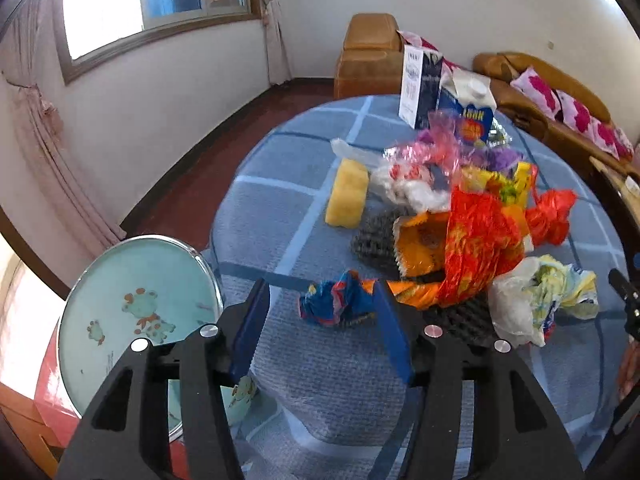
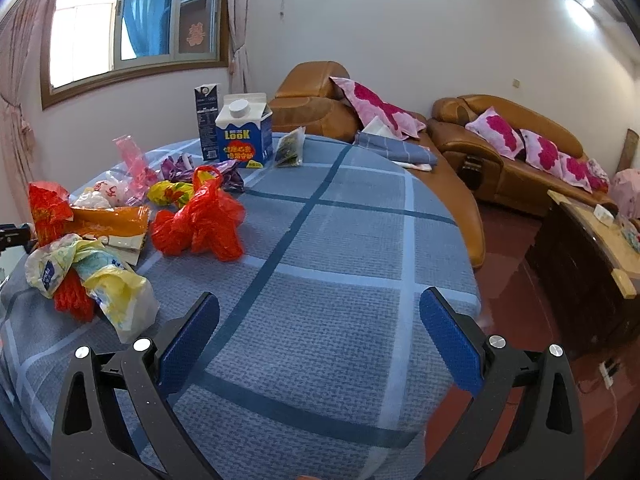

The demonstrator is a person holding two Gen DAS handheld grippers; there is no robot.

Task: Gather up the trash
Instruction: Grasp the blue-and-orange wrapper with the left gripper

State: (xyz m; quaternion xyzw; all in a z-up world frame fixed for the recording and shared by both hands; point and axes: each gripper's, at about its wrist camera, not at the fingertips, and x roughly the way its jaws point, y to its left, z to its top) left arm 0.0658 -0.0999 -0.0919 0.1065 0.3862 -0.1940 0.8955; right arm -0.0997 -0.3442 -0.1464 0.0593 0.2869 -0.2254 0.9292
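Observation:
A crumpled blue and red wrapper (image 1: 336,300) lies on the blue checked tablecloth (image 1: 304,184) between the tips of my left gripper (image 1: 320,286). It touches the right pad, and cloth shows between it and the left pad. The jaws stand half closed. Behind it lies a heap of trash: an orange snack bag (image 1: 420,240), a red foil wrapper (image 1: 476,240), a red plastic bag (image 2: 200,220) and a white and yellow bag (image 2: 92,276). My right gripper (image 2: 320,298) hovers open over bare cloth, right of the heap, with nothing between its fingers.
A yellow sponge (image 1: 347,194) and a steel scourer (image 1: 372,244) lie by the heap. A blue milk carton (image 2: 244,132) and a dark carton (image 2: 206,120) stand at the table's far edge. A round glass side table (image 1: 140,300) stands low on the left. Brown sofas (image 2: 500,152) line the wall.

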